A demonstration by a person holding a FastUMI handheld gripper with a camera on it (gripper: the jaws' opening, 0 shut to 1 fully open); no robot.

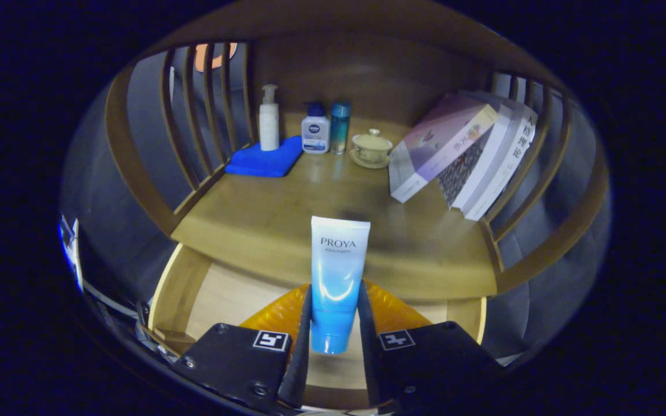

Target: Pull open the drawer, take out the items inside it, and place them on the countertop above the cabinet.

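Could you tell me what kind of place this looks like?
Probably a staged home setting: a wooden cabinet countertop with toiletry bottles, a lidded teacup and leaning books. The tongs grip a blue tube.

One camera, riding on the gripper, looking forward along its fingers.

It sits close above the open drawer (217, 294) and faces into the cabinet, slightly down onto the countertop (287, 219). The gripper (334, 323) fills the near foreground, its fingers pressed on a tube (337, 277) standing right before the lens. The bottles (315, 133) and books (472, 156) stand farther back, by the rear panel.
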